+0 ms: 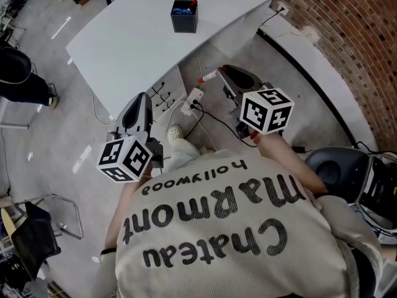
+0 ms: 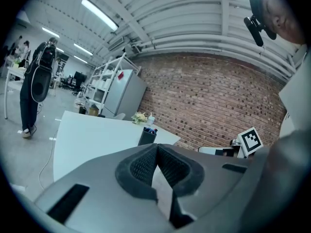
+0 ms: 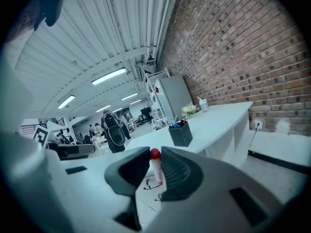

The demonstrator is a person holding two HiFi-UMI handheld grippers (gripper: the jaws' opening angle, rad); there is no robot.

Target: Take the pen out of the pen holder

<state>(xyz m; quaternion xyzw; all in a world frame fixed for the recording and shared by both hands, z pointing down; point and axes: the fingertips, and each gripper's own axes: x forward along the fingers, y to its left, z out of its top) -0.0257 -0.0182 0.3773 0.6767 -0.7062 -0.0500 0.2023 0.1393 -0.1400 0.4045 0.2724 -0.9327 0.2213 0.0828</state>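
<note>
One red-capped pen pinched in right hand-held gripper, well clear of pen holder on bench | left hand-held gripper closed, empty | step: removal looks done | next: likely set pen down

Red-capped white pen, black pen holder, white table.

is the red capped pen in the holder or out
Out: the pen is clamped in the right gripper, well away from the pen holder.

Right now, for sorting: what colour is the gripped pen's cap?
Red pen cap, best in right gripper view.
</note>
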